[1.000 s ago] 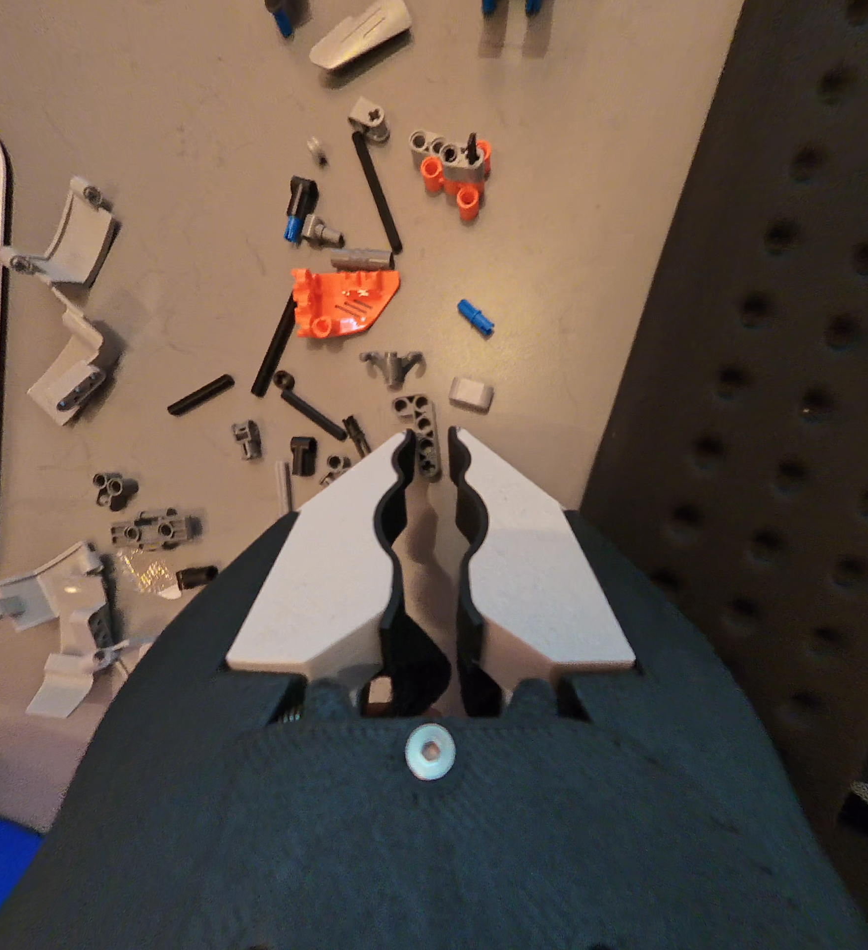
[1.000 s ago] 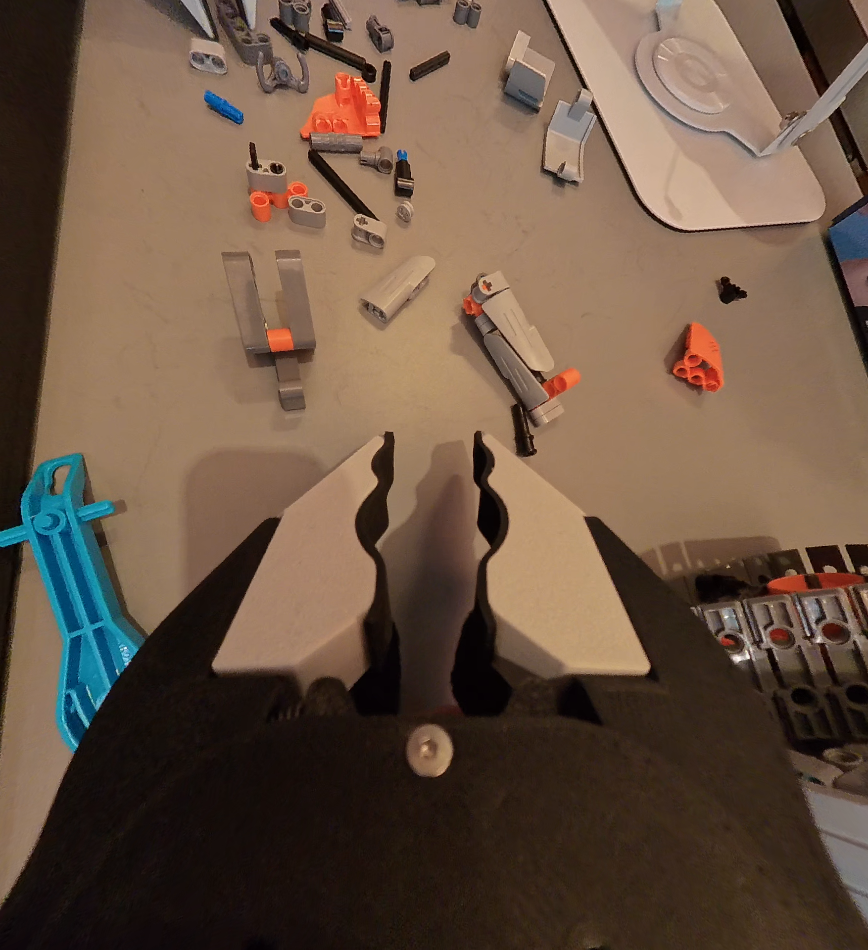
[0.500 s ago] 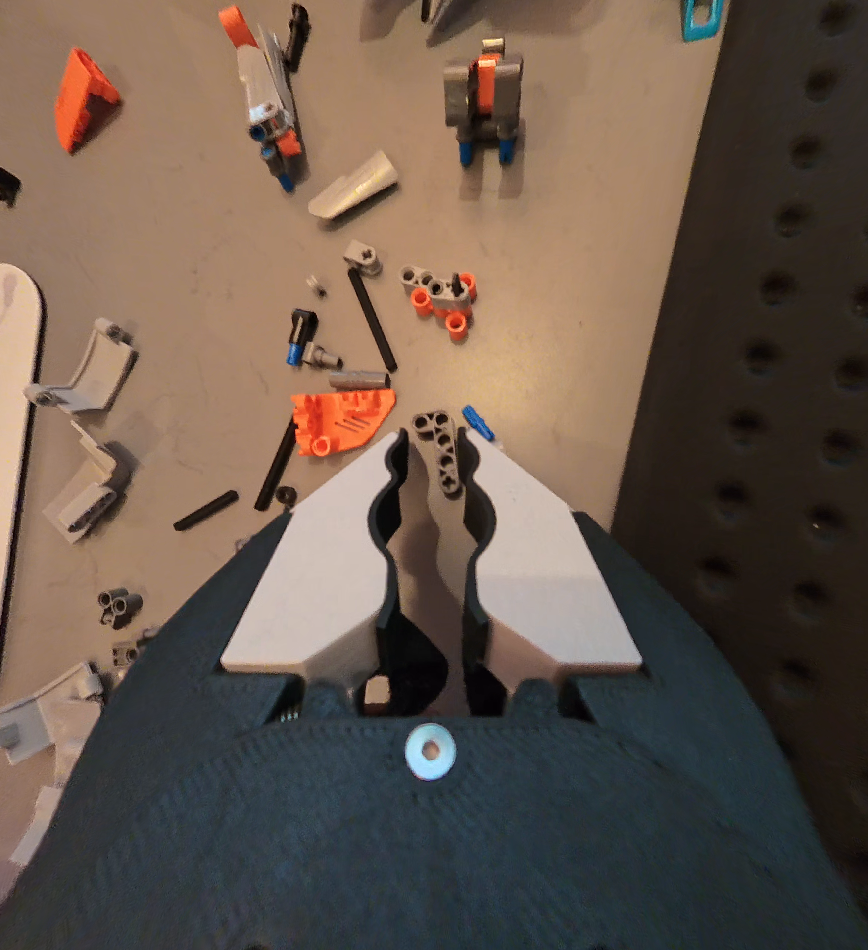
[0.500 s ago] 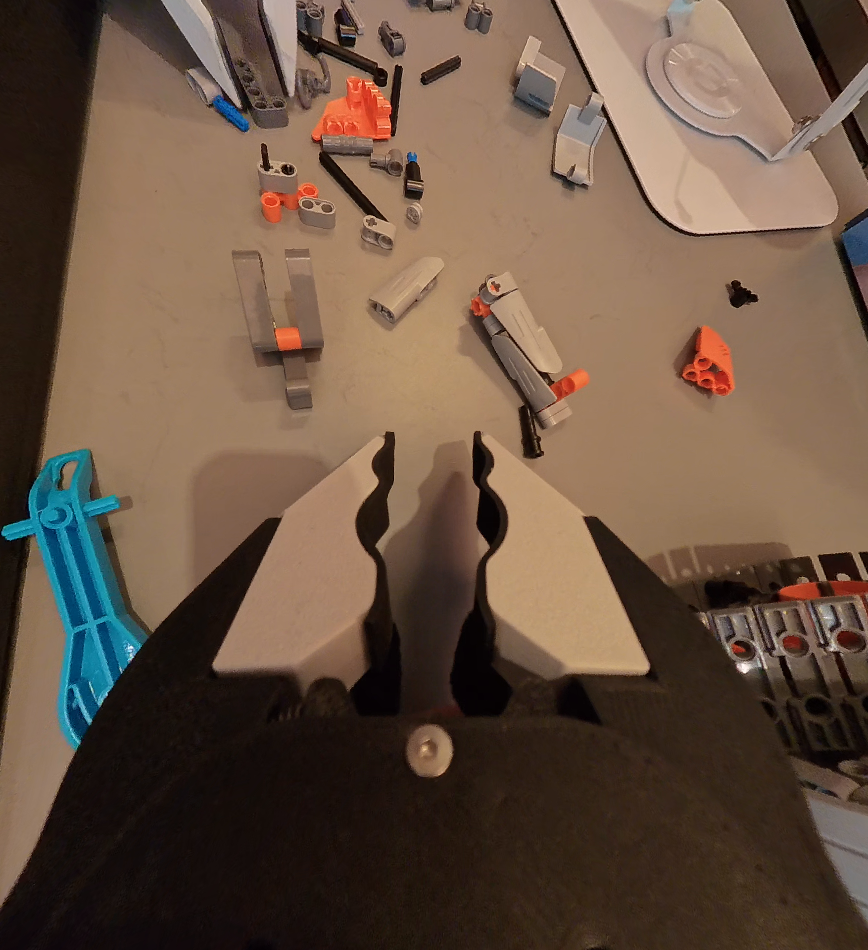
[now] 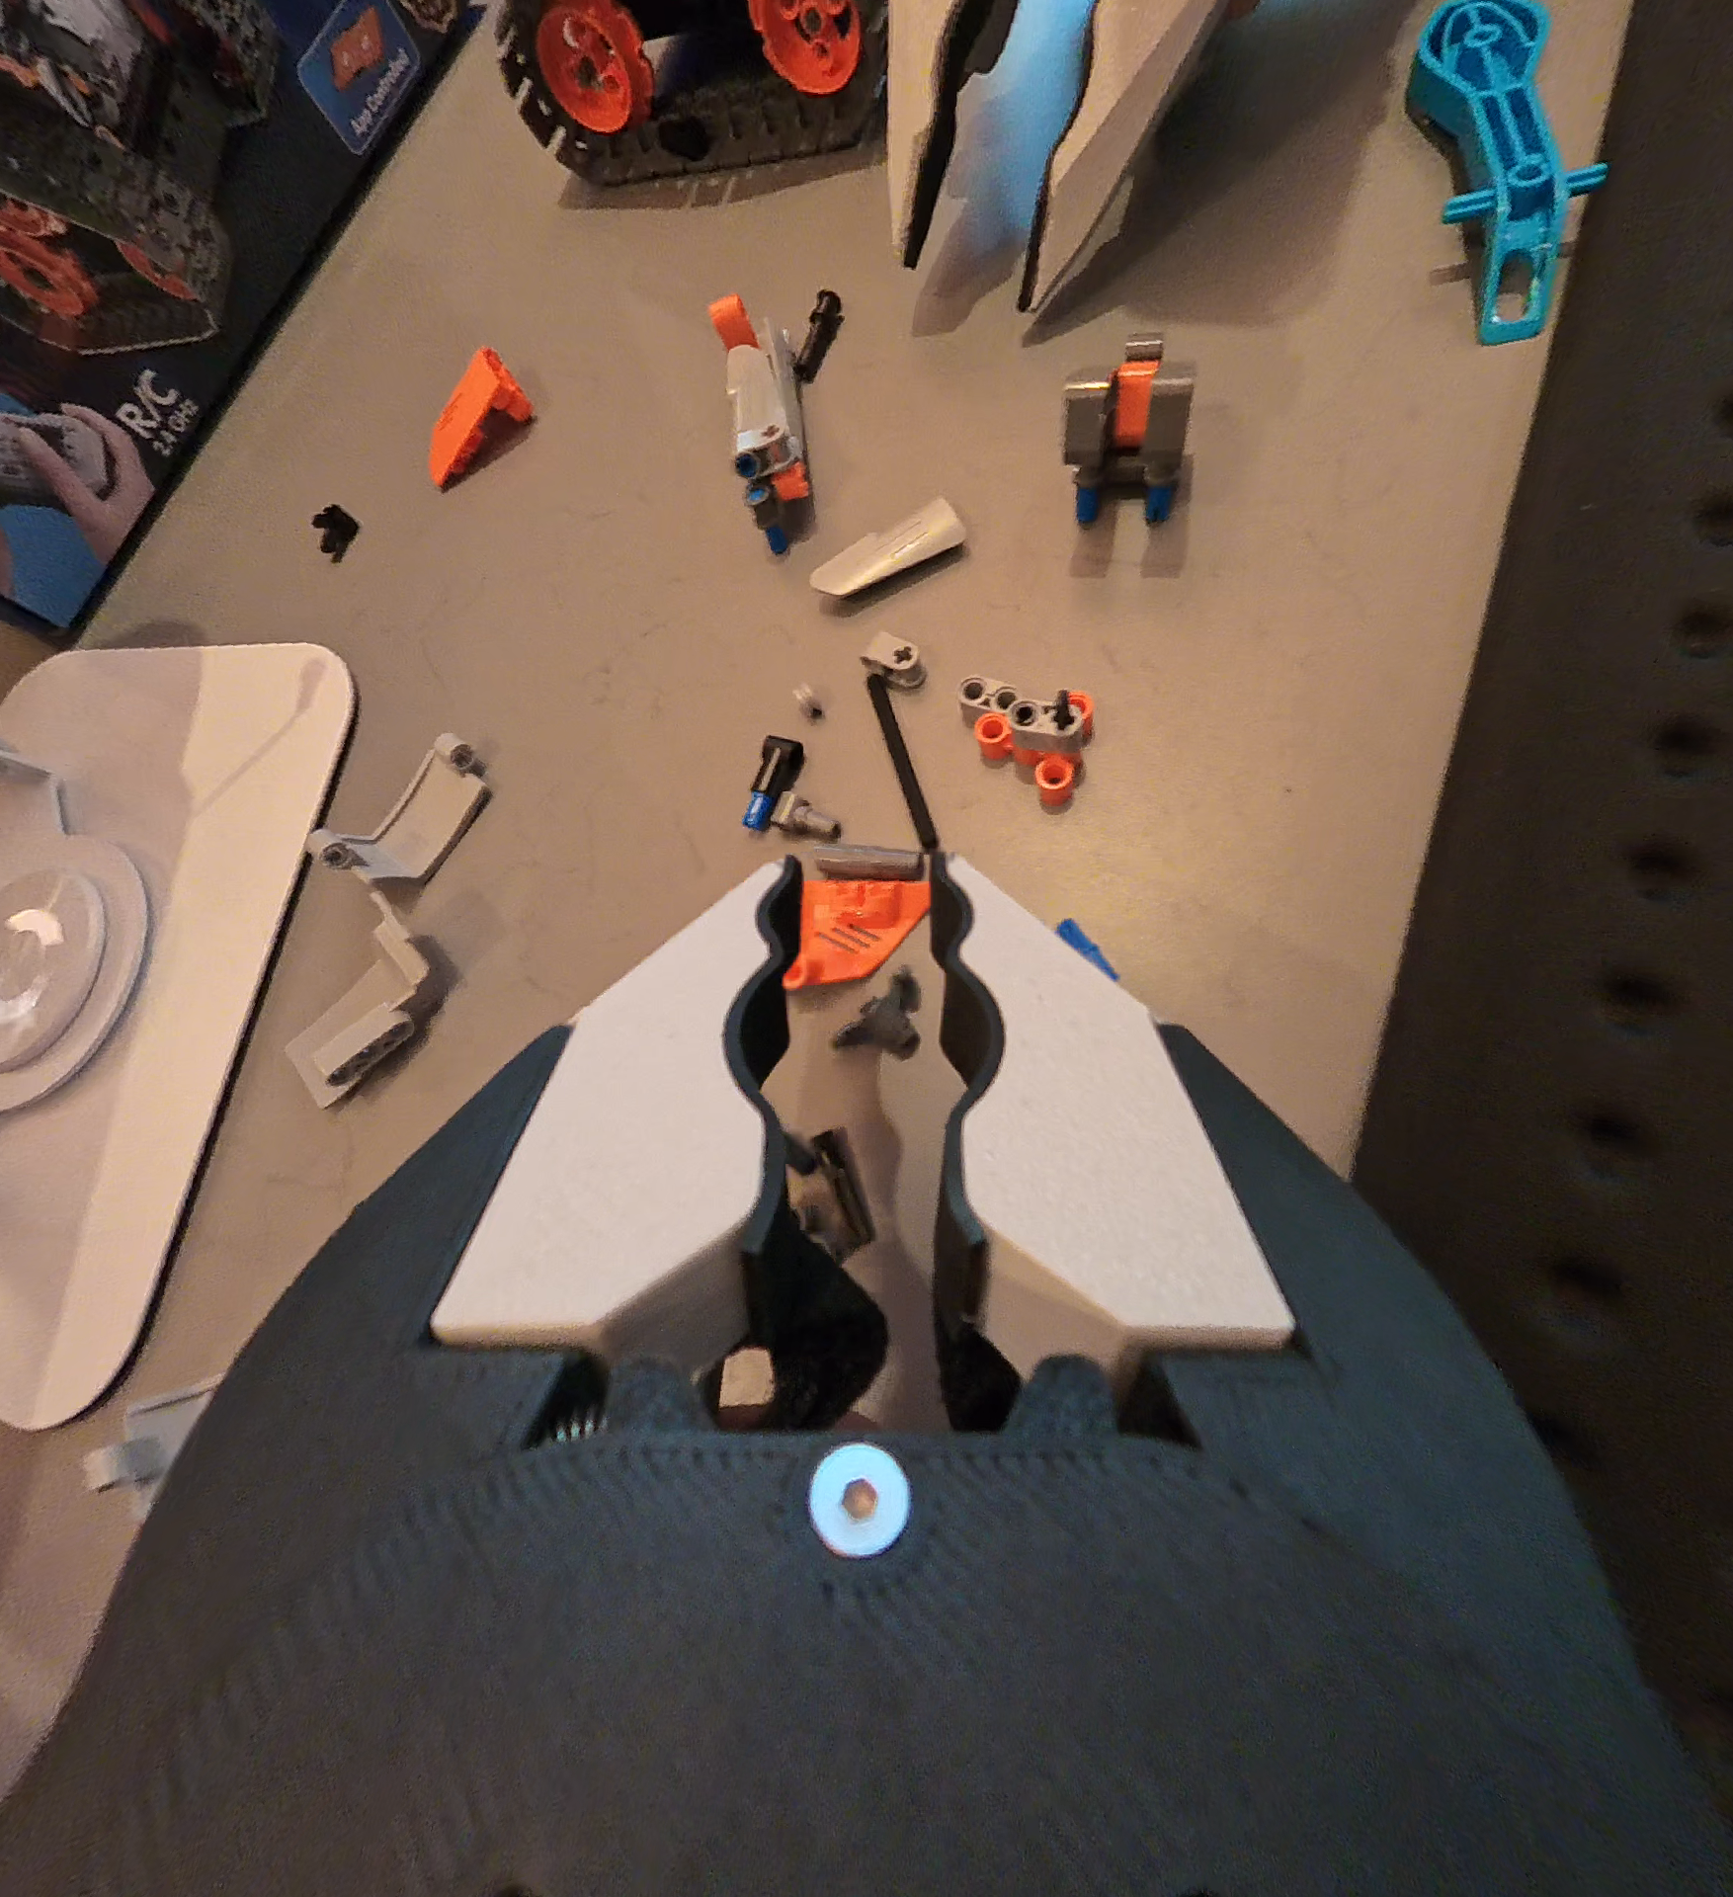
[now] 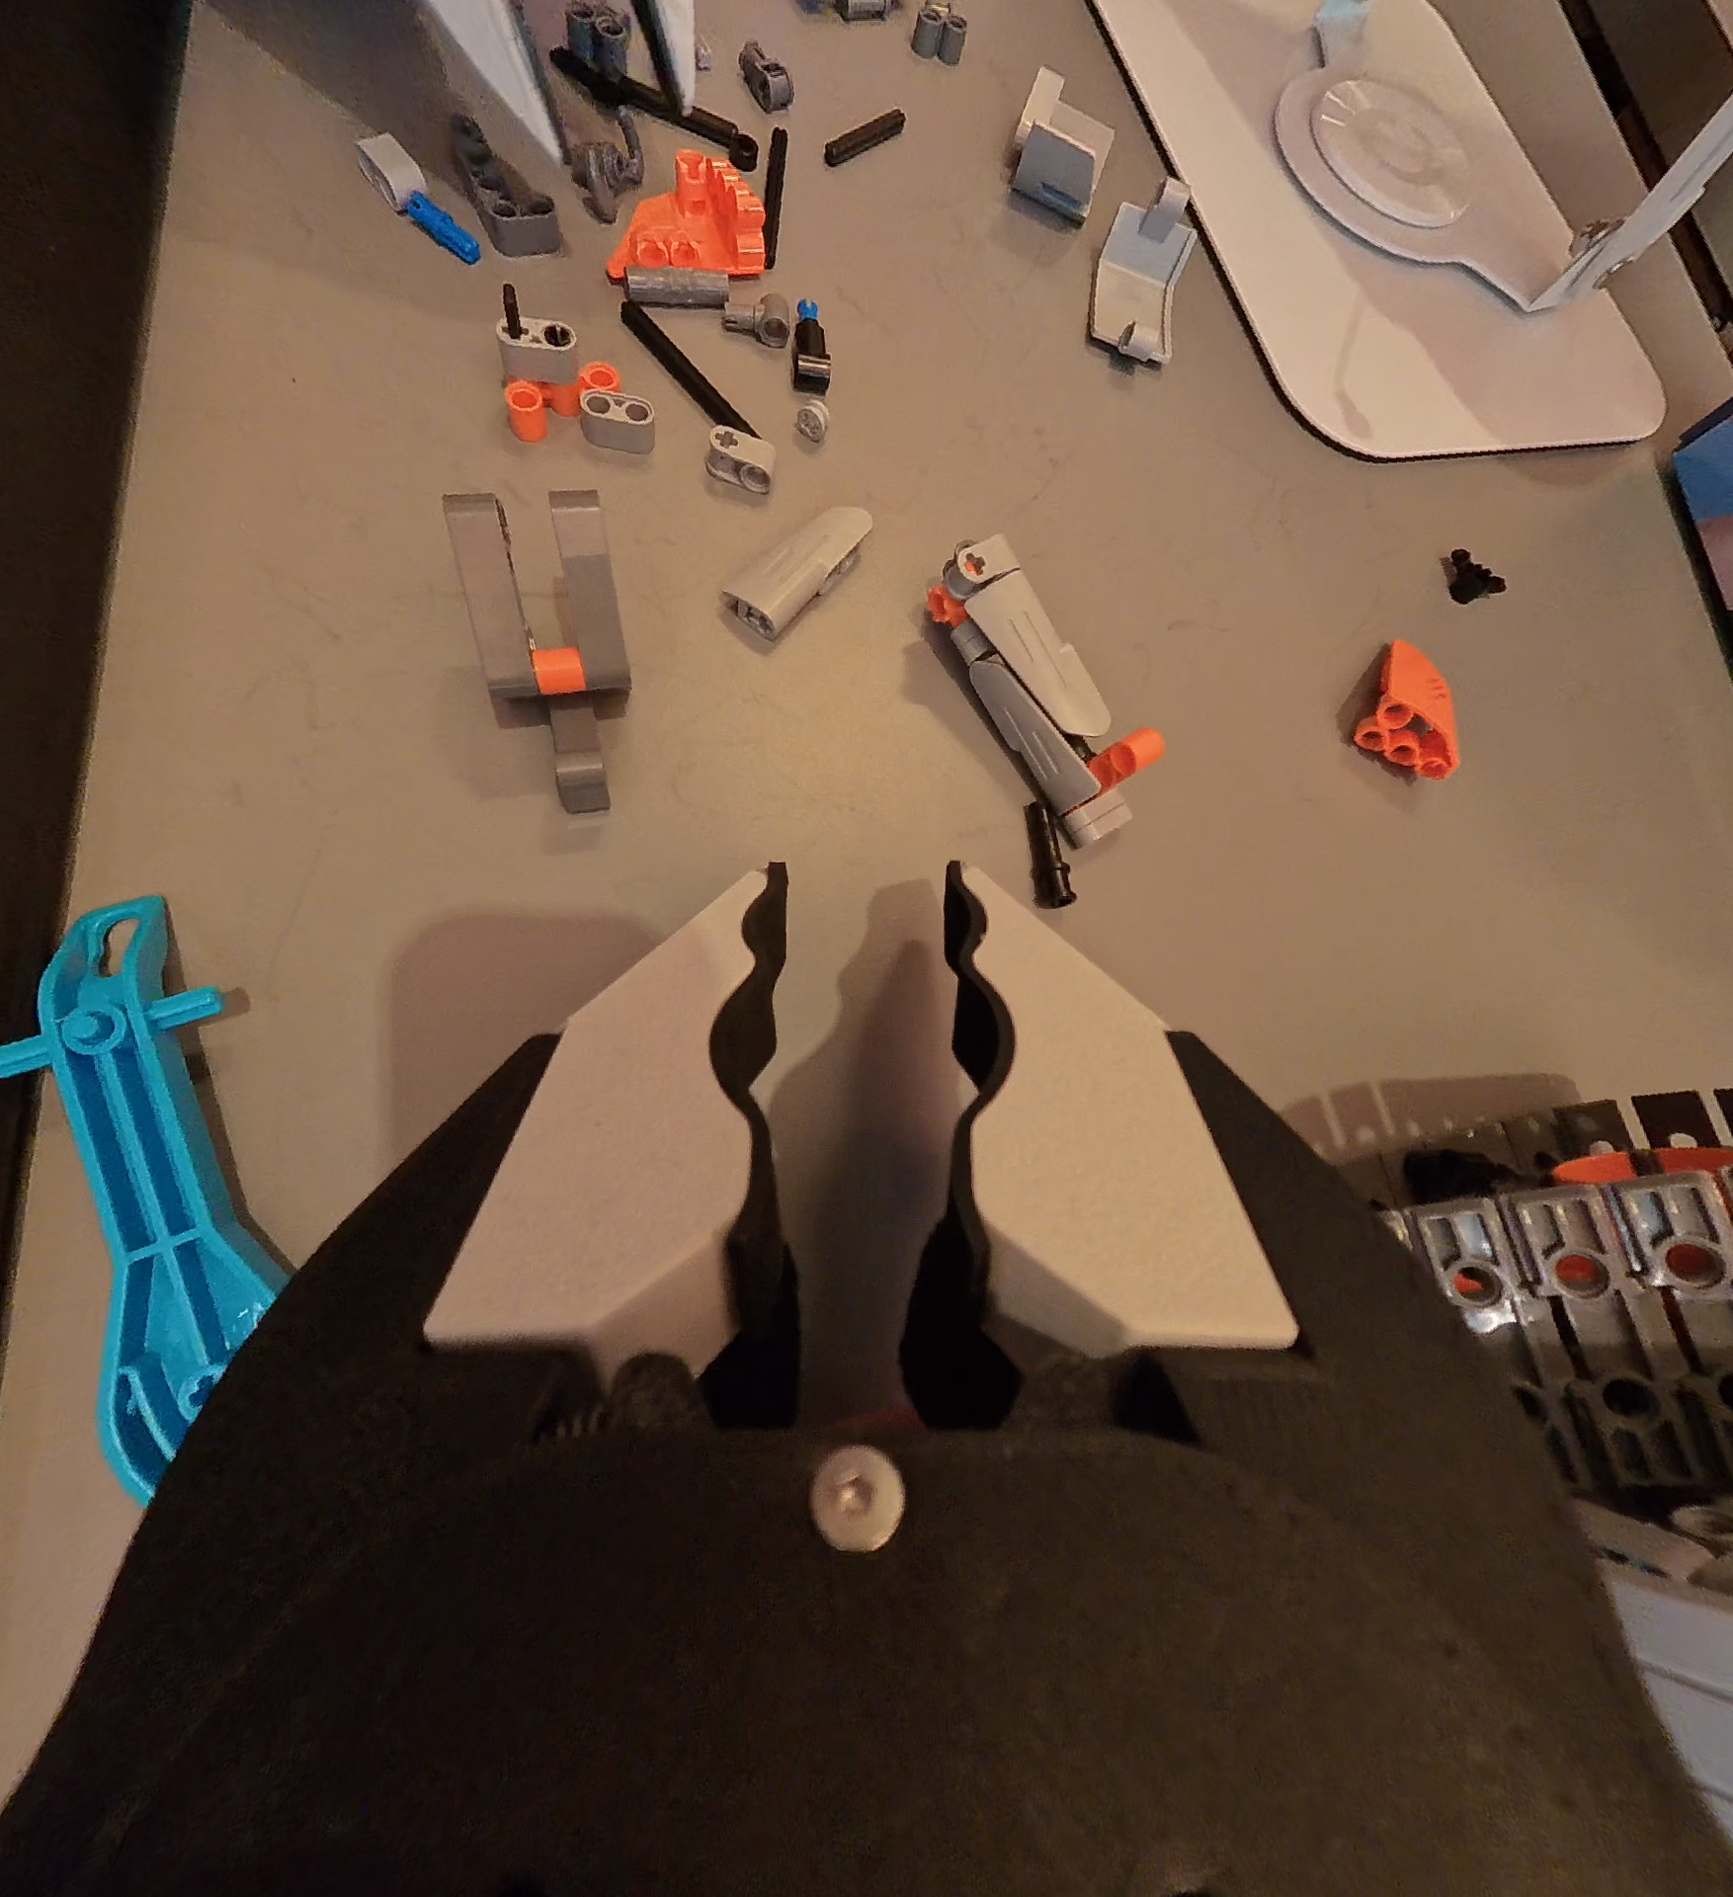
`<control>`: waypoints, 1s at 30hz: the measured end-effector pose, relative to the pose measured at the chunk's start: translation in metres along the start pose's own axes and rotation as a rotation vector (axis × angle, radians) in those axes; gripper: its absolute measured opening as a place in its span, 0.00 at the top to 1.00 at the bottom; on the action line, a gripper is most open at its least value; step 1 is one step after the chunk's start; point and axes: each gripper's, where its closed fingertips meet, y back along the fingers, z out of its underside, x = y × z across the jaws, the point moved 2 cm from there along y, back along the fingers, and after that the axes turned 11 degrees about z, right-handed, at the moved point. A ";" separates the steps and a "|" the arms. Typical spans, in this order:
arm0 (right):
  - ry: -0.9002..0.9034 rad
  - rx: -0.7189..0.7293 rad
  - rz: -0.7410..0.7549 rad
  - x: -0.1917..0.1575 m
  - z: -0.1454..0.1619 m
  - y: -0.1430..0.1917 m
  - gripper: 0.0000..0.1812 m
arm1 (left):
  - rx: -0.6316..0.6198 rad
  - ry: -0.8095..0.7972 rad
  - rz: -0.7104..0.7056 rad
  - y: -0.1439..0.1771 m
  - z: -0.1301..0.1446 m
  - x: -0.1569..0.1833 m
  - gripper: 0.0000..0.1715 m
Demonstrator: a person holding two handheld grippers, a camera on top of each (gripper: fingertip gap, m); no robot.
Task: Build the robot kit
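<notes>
My left gripper [image 5: 862,867] is open above a scatter of small building pieces on the grey table [image 5: 585,636]. Through its gap I see an orange panel [image 5: 847,924], a small dark grey connector [image 5: 883,1021] and, farther back beside the left finger, a dark grey beam [image 5: 826,1181]. In the right wrist view that beam [image 6: 508,190] lies on the table by a blue pin [image 6: 442,221]. My right gripper [image 6: 862,873] is open and empty over bare table. A black pin [image 6: 1052,857] and a grey and orange assembly [image 6: 1032,678] lie just ahead of it on the right.
A dark perforated panel [image 5: 1643,821] borders the table. A white lamp base [image 5: 103,975] and a printed box [image 5: 72,257] stand on the left. A turquoise tool [image 6: 139,1181], a grey fork-shaped assembly [image 6: 539,616] and a tracked vehicle [image 6: 1612,1283] lie near the right gripper. Left tips to right tips: about 15 cm.
My left gripper has risen and drawn back, so more of the far table shows. The dark grey beam has gone from between its tips to deep under the gap. The right gripper has barely moved.
</notes>
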 end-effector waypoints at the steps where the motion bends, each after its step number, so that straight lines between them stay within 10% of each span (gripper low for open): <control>1: 0.000 0.000 0.002 0.000 0.000 0.000 0.84 | 0.004 0.004 -0.016 0.002 0.000 -0.003 0.87; 12: -0.009 0.017 0.027 0.006 -0.005 0.005 0.84 | 0.057 0.109 -0.218 0.043 0.006 -0.038 0.88; 30: -0.005 0.019 0.022 0.003 -0.006 0.006 0.84 | -0.066 -0.049 0.179 -0.026 -0.021 0.030 0.87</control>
